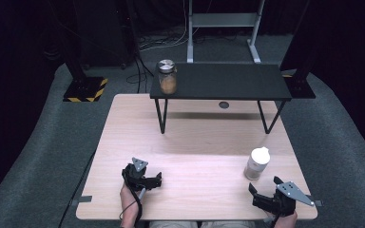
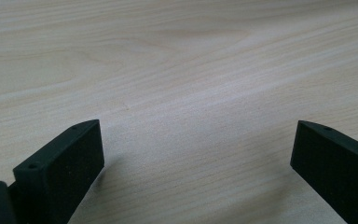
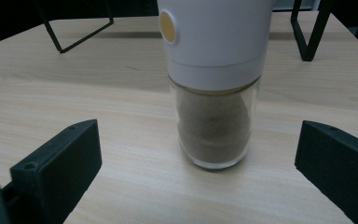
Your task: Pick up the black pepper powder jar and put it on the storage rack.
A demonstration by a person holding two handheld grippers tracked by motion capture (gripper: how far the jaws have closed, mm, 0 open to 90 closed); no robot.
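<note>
Scene: a pale wooden table (image 1: 195, 142) with a low black shelf (image 1: 221, 80) standing on thin legs along its far edge; a person's forearms come in from the near side.

Right gripper: the right gripper (image 1: 262, 195) sits at the near right corner, jaws spread wide and holding nothing, aimed at a grinder (image 1: 257, 163).

Grinder: a glass-bodied grinder with a white top, upright on the table at the near right, just beyond the right gripper. In the right gripper view the grinder (image 3: 214, 84) stands centred ahead of the two jaws, not yet between them and touching neither; brown powder fills its glass lower half, and a yellow round spot marks the white top.

Left gripper: the left gripper (image 1: 154, 180) rests low at the near left, well apart from the grinder. Its own view shows the left gripper (image 2: 196, 154) wide open over bare wood, empty.

Jar: a glass jar (image 1: 167, 76) with a metal lid and brownish contents stands on the far left end of the shelf.

Progress: judged early. The grinder is lined up for a grasp but not yet taken; closing on it, lifting and placing it all appear left to do.
</note>
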